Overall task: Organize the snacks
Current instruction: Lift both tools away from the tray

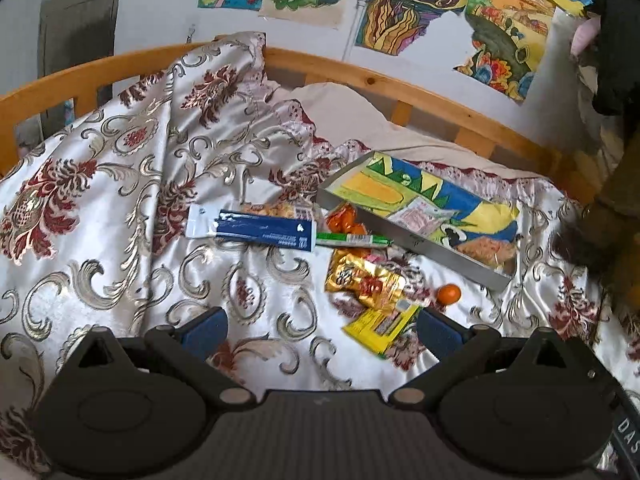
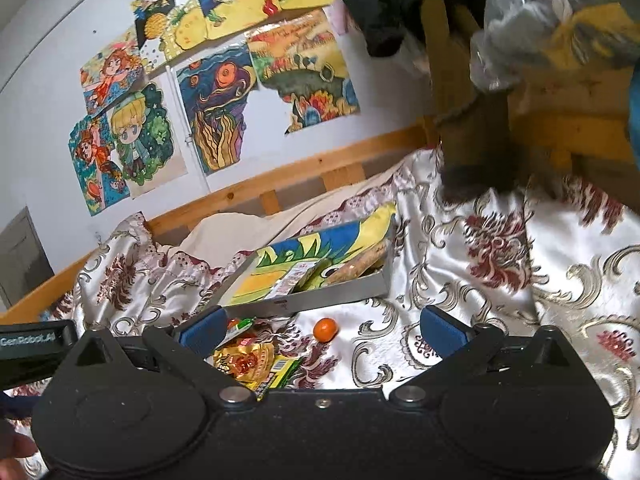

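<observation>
A shallow grey box point(image 1: 464, 254) point(image 2: 336, 300) lined with a bright drawing lies on the bedspread, with a pink packet point(image 1: 418, 216) and a brown snack point(image 1: 486, 250) inside. In front of it lie a gold packet point(image 1: 366, 282) point(image 2: 244, 362), a yellow-green packet point(image 1: 378, 328), a green stick point(image 1: 352, 239), an orange wrapper point(image 1: 344, 218), a blue-and-white packet point(image 1: 252, 227) and a small orange ball point(image 1: 448, 294) point(image 2: 325, 329). My left gripper point(image 1: 320, 330) hovers open just short of the yellow-green packet. Open and holding nothing, my right gripper point(image 2: 320, 330) hangs over the orange ball.
A floral satin bedspread point(image 1: 120, 200) covers the bed, bunched up at the left. A wooden rail point(image 1: 400, 84) runs behind it under a wall of drawings point(image 2: 216, 120). Dark clothing and a wooden post point(image 2: 472, 120) stand at the right.
</observation>
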Demonstrator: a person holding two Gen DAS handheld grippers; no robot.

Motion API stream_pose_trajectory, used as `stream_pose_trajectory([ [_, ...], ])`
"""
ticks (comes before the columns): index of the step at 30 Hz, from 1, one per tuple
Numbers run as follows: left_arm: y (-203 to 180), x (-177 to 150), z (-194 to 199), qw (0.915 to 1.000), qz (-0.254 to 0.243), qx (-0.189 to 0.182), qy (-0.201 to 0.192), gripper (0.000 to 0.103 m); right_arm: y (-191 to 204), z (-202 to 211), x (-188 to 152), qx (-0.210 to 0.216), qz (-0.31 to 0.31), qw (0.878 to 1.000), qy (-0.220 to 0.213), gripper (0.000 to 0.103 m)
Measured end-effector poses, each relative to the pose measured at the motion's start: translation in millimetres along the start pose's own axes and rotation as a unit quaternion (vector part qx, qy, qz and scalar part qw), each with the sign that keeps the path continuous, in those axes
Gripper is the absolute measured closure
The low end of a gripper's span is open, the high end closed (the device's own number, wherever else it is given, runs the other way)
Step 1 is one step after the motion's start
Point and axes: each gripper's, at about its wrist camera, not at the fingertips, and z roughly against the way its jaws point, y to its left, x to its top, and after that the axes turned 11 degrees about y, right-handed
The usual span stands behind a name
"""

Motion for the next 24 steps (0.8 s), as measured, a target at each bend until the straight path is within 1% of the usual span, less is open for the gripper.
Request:
stream_pose_trajectory([
  [4, -9.9, 2.6, -11.0, 0.9992, -0.017, 0.034, -0.009, 0.0, -1.9, -11.4, 3.2, -0.014, -0.005, 1.0, 0.021, 0.001],
  [6, -12.9, 1.2, -16.8, 0.9987, -0.014, 0.046, -0.018, 0.0, -1.3, -15.8, 4.0, -0.026, -0.005, 0.999, 0.038, 0.001],
  [8, -13.5, -1.1, -24.0, 0.9987, 0.004, 0.046, -0.02, 0.0, -0.6, -16.2, 2.3, -0.036, -0.002, 0.999, 0.038, 0.001],
  [10, -10.2, -3.3, -31.3, 0.999, 0.019, 0.036, -0.019, 0.0, -2.0, -18.1, 1.5, -0.04, -0.004, 0.998, 0.047, 0.001],
  [11, -7.5, -4.4, -35.3, 0.9986, 0.027, 0.038, -0.026, 0.0, -1.3, -19.4, 1.3, -0.041, 0.0, 0.998, 0.052, 0.001],
  [14, -0.2, -6.1, -44.9, 0.9985, 0.032, 0.039, -0.022, 0.0, 0.1, -19.9, -0.2, -0.045, 0.006, 0.998, 0.05, 0.001],
  [17, 5.4, -6.6, -48.5, 0.9988, 0.003, 0.04, -0.03, 0.0, 0.4, -21.1, 0.1, -0.048, 0.005, 0.998, 0.044, 0.001],
  [18, 6.8, -5.9, -49.3, 0.9989, -0.012, 0.034, -0.03, 0.0, -0.3, -22.2, 0.5, -0.048, 0.002, 0.998, 0.045, 0.001],
  [21, 10.3, -1.5, -57.3, 0.9976, -0.064, -0.009, -0.023, 0.0, -1.2, -25.8, 1.6, -0.053, -0.004, 0.997, 0.052, 0.001],
  [24, 10.6, 1.9, -72.1, 0.9947, -0.098, -0.029, -0.014, 0.0, 2.0, -30.6, 3.1, -0.069, 0.003, 0.996, 0.06, 0.001],
])
